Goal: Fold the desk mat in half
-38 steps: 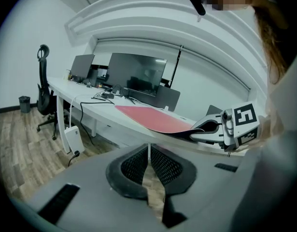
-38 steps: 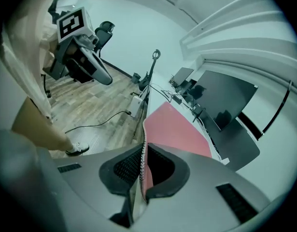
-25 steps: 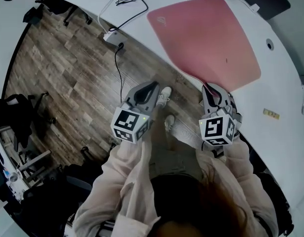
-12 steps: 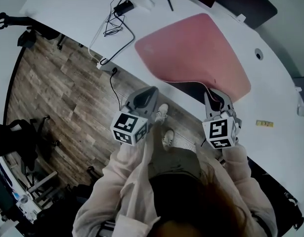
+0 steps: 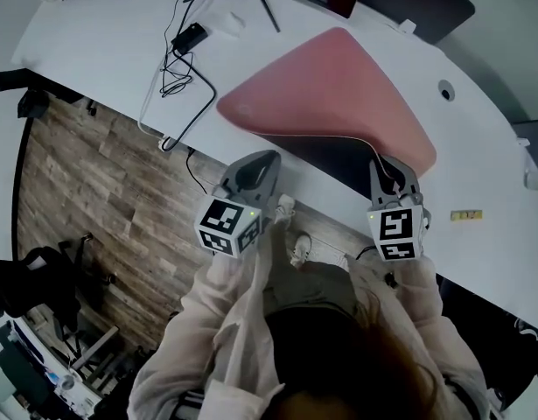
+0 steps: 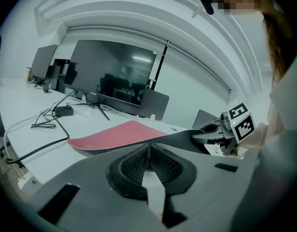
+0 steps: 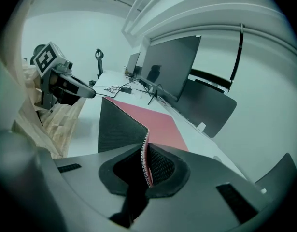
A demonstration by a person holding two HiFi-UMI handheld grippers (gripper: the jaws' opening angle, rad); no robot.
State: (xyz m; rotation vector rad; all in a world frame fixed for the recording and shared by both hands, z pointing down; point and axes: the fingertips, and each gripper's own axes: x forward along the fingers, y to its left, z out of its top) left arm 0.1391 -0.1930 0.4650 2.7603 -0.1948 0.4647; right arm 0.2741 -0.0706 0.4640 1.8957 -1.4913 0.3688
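right gripper (image 5: 385, 161) is pinching the desk mat (image 5: 330, 86) by its raised near corner; far edge is lying straight ahead. left gripper (image 5: 263, 158) is hovering clenched, empty.

desk mat (image 5: 330, 86): pink top, dark underside | far part flat on white desk (image 5: 102, 42) | near edge raised

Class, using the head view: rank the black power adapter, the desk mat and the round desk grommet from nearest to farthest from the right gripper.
1. desk mat: near corner clamped in the right gripper.
2. round desk grommet: beyond it, upper right.
3. black power adapter: far off, upper left.
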